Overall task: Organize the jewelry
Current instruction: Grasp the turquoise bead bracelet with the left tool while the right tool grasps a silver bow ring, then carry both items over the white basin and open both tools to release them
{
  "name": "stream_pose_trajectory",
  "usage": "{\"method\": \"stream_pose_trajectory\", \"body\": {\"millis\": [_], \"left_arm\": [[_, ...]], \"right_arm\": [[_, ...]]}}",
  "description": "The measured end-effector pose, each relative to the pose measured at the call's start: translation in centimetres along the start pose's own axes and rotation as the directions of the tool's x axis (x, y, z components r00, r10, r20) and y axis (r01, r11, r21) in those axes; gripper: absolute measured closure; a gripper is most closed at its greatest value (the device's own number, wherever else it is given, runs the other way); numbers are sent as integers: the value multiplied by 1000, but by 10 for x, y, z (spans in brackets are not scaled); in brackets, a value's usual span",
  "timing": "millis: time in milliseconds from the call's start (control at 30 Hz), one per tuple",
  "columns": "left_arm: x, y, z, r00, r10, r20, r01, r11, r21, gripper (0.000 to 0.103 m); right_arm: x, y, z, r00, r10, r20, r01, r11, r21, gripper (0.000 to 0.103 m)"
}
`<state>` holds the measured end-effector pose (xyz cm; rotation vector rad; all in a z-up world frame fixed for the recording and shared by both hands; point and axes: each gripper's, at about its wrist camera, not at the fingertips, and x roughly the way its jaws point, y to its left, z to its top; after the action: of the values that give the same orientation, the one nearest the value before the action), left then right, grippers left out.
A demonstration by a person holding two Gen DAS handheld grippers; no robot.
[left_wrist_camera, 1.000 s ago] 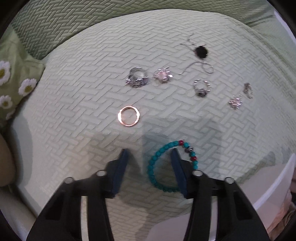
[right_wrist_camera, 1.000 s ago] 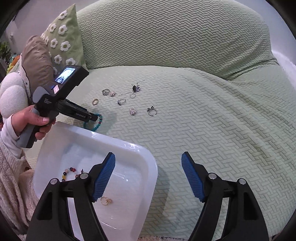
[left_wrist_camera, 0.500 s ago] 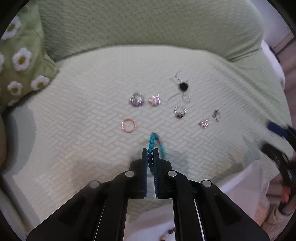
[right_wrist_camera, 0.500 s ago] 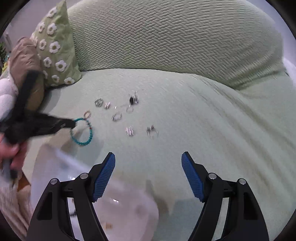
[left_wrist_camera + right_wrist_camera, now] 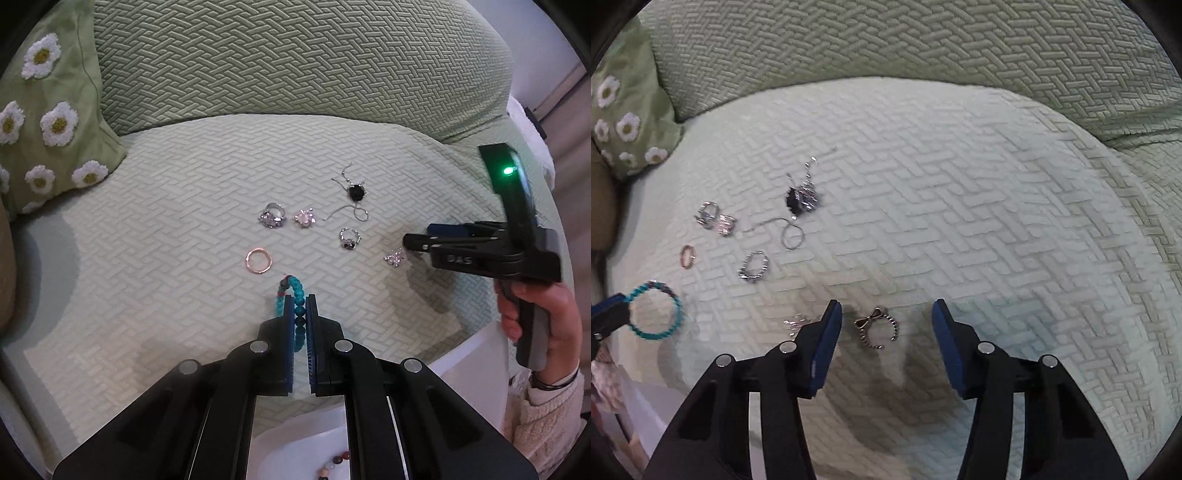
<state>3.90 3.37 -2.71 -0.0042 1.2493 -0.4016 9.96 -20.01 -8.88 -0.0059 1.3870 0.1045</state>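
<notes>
Our left tool is clamped on the turquoise bracelet, lifted over the sofa seat. Right tool is wide, straddling the bow ring, which lies flat dead ahead between its fingers. Right closes next.

A pale green woven sofa seat spreads ahead of the claw, its backrest rising beyond. A green cushion with white daisies leans far ahead to the left.
</notes>
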Motion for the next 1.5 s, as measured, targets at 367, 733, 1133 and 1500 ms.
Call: {"method": "stream_pose_trajectory", "body": {"millis": [367,733,1133,1500], "left_arm": [[-12,-4,3,999,-14,40,14,1000,1,97],[-95,-57,-11,983,-31,178,12,994,105,97],[-78,-99,-95,994,-64,93,49,988,149,97],[8,-83,-141,996,-34,-81,40,997,71,97]], "right_arm": [[-14,-5,-7,1000,-3,21,4,1000,-28,85],[-127,-1,-44,981,69,181,-55,995,-81,85],[-158,38,-163,974,143,177,-102,970,-223,96],[-70,55,-201,993,113,20,-107,975,-196,96]]}}
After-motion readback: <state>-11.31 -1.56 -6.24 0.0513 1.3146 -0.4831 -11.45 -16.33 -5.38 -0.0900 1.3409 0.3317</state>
